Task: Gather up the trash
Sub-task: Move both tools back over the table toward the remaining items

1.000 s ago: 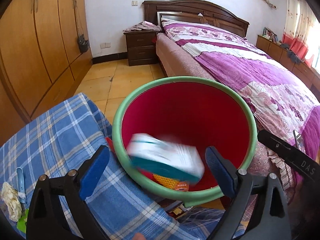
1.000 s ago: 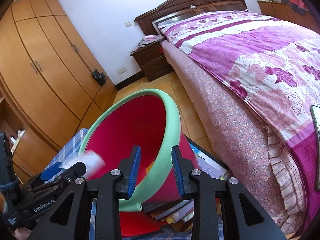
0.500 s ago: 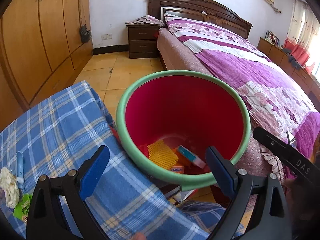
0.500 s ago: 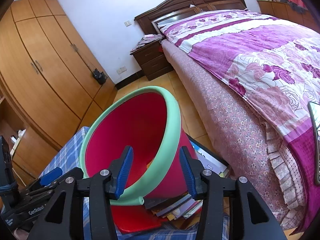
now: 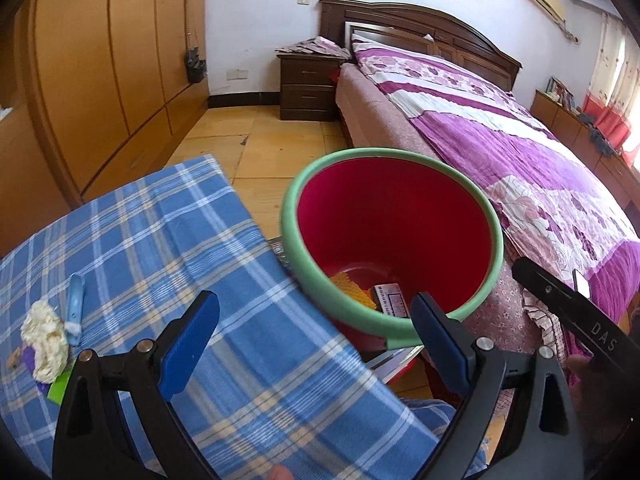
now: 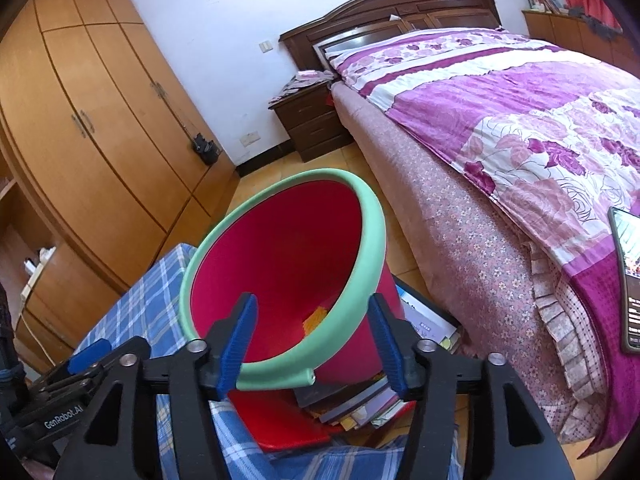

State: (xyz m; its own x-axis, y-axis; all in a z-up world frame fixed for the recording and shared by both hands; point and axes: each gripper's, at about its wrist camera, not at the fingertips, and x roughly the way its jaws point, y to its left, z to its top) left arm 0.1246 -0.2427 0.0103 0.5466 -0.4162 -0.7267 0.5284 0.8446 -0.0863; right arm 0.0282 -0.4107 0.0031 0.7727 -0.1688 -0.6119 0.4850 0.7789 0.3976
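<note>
Bedroom setting: wooden wardrobes, a bed with a purple floral cover, tiled floor. Blue plaid cloth covers the bench. Red bin with a green rim sits between bench and bed, apparently propped on a stack of books, which may explain its tilt toward the bench: an easy drop target. An orange mesh piece and a small printed box lie at its bottom. Left claw is spread wide and holds nothing, over the bench edge near the rim. Right claw is also parted and empty, its pads straddling the near rim without gripping. Remaining trash on the bench: crumpled tissue, blue wrapper, green scrap. Judgement: collection is partly done.
</note>
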